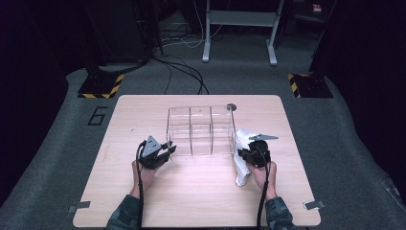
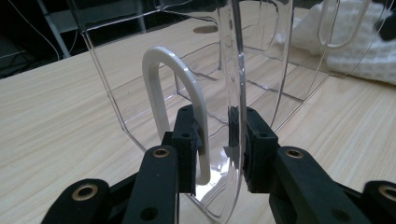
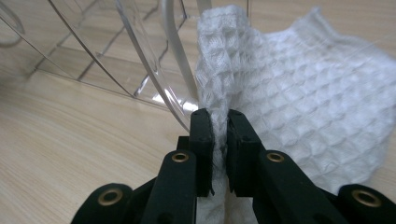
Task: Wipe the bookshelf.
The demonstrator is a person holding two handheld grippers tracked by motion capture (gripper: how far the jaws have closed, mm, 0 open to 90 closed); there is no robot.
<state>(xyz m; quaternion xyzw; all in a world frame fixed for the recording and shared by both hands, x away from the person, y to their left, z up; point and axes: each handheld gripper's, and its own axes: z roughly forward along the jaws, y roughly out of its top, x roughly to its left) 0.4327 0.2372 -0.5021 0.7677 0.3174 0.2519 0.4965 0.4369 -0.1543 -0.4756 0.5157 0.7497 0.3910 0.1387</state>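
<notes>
Your left gripper (image 1: 165,149) clamps the clear organizer (image 1: 201,130) at its near left corner on the counter (image 1: 191,201). Its own view shows the wall pinched. Right gripper (image 3: 219,122) pinches the white cloth (image 3: 299,93) beside the organizer; next, likely wipe its wall.

The left gripper (image 2: 215,154) has its two black jaws clamped on the curved end wall of a clear plastic compartment organiser (image 2: 233,70), beside its white arched handle (image 2: 175,79). A white waffle-weave cloth (image 2: 359,42) lies beyond on the light wooden table (image 2: 51,121).
</notes>
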